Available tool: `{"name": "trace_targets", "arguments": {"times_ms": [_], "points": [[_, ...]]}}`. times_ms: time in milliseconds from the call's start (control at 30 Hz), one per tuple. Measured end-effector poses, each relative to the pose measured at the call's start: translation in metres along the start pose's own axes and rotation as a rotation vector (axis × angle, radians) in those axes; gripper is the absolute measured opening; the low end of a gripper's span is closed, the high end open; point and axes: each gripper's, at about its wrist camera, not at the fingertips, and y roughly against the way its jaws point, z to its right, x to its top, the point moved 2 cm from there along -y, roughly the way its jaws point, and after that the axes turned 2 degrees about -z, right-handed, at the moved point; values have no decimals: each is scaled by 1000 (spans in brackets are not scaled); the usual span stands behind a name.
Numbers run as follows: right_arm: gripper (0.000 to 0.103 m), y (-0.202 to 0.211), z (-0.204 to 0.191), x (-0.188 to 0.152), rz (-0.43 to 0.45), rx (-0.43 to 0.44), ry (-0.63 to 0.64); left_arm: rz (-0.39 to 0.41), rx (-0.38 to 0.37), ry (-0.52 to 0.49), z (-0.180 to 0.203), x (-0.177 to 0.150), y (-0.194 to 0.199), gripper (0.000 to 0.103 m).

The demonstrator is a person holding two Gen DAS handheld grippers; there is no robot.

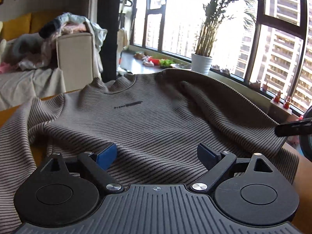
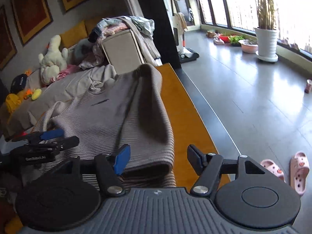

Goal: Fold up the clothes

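Note:
A brown striped sweater [image 1: 148, 117] lies front up on the yellow table [image 2: 187, 120], its collar away from me. Its right sleeve [image 2: 154, 113] is folded over the body, cuff toward me. My left gripper [image 1: 158, 154] is open just above the sweater's lower body, with nothing between its blue pads. My right gripper [image 2: 159, 156] is open over the folded sleeve's cuff and the sweater's right edge. The left gripper also shows in the right wrist view [image 2: 48, 138], low over the sweater's left side. The right gripper's tip shows at the left wrist view's right edge [image 1: 292, 128].
A sofa with a pile of clothes [image 2: 124, 27], plush toys [image 2: 52, 58] and a beige blanket lies beyond the table. The table edge drops to a grey floor [image 2: 253, 89] with pink slippers [image 2: 288, 169]. A potted plant [image 1: 202, 58] stands by the windows.

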Motion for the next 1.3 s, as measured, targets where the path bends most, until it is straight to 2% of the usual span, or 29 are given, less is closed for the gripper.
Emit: {"name": "trace_targets", "arguments": {"times_ms": [67, 100, 233, 400, 533, 600, 667, 800, 967, 1033, 1100, 1300], "points": [[12, -3, -3, -5, -2, 50, -54, 8, 24, -6, 0, -6, 9, 97], [9, -1, -8, -4, 3, 78, -48, 0, 21, -2, -1, -10, 15, 97], [8, 34, -28, 37, 76, 172, 35, -31, -18, 87, -10, -29, 46, 97], [8, 75, -57, 122, 223, 228, 114, -8, -48, 275, -40, -39, 81, 99], [8, 63, -119, 165, 234, 326, 221, 13, -13, 319, -65, -23, 104, 101], [8, 41, -157, 174, 208, 373, 286, 40, 18, 310, -73, -15, 118, 102], [8, 11, -192, 176, 169, 397, 336, 49, 36, 310, -77, -12, 130, 103], [8, -48, -239, 164, 89, 382, 399, 51, 56, 309, -80, -15, 149, 103], [13, -97, -261, 149, 5, 352, 387, 35, 103, 299, -87, -27, 163, 103], [26, -99, -262, 143, 6, 375, 356, 30, 132, 318, -95, -31, 165, 103], [45, -95, -262, 135, 19, 389, 345, 30, 163, 338, -107, -32, 169, 103], [50, -80, -267, 98, 24, 327, 483, 36, 246, 435, -143, -35, 182, 103]]}}
